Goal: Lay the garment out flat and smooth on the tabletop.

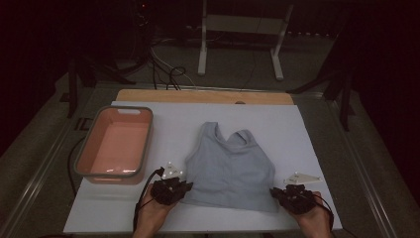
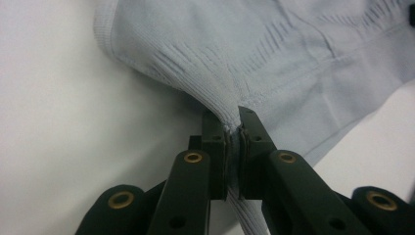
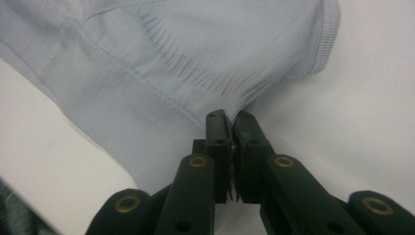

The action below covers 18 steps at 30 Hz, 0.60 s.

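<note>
While one top (image 1: pixel 232 168) lies flat, two grippers pinch its hem.

The high view looks down and forward from above the near side of the counter (image 1: pixel 148 208), far enough to see it all. Each gripper view sits very close behind its own tool, low, looking along it. All three see the grey top (image 1: pixel 230 168).
</note>
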Motion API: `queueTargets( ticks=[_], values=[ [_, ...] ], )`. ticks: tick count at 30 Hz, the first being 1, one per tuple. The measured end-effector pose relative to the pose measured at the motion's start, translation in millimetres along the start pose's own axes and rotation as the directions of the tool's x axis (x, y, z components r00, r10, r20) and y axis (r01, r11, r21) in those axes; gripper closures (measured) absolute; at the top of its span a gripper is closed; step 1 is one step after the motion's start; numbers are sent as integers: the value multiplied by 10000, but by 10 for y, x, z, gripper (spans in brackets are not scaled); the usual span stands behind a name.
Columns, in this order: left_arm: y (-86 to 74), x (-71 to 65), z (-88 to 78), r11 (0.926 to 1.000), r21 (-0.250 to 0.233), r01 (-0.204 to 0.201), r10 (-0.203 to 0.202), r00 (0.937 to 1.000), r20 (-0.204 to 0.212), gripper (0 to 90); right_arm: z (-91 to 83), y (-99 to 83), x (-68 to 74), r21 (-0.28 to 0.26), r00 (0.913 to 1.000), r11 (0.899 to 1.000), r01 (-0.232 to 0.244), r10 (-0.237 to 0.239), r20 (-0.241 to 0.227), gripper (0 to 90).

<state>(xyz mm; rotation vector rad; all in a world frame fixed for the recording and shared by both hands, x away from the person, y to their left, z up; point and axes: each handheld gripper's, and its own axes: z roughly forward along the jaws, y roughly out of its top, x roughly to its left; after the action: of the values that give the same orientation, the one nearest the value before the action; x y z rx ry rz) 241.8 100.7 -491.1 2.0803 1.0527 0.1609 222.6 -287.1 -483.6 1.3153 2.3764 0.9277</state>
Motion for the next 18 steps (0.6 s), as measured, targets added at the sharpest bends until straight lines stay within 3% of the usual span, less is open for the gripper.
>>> queueTargets(
  ticks=[10, 12, 13, 14, 15, 16, 18],
  values=[
    [-167, -148, -197, 9995, 123, -280, 275, 9986, 443, 845, -123, -104, 117, 115, 9983, 9994, 337, -331, -483, 859],
    [-161, -152, -216, 9987, 82, -508, 505, 9981, 345, 766, -141, -100, 130, 94, 9970, 9989, 463, -456, -626, 843],
    [-146, -146, -217, 9985, -17, -552, 553, 9979, 331, 766, -143, -86, 134, 72, 9968, 9988, 491, -486, -640, 783],
    [-121, -135, -217, 9983, -89, -578, 580, 9980, 256, 633, -140, -34, 110, -219, 9976, 9986, 481, -491, -497, 649],
    [-92, -124, -211, 9984, -167, -546, 548, 9984, 123, 633, -140, -34, 110, -219, 9976, 9986, 481, -491, -497, 649],
    [-60, -112, -207, 9982, -265, -542, 543, 9985, 22, 527, -128, 50, 69, -519, 9986, 9978, 410, -427, -319, 537],
    [9, -92, -183, 9970, -502, -582, 579, 9983, -72, 479, -118, 101, 45, -680, 9989, 9971, 352, -372, -288, 503]
  ],
)
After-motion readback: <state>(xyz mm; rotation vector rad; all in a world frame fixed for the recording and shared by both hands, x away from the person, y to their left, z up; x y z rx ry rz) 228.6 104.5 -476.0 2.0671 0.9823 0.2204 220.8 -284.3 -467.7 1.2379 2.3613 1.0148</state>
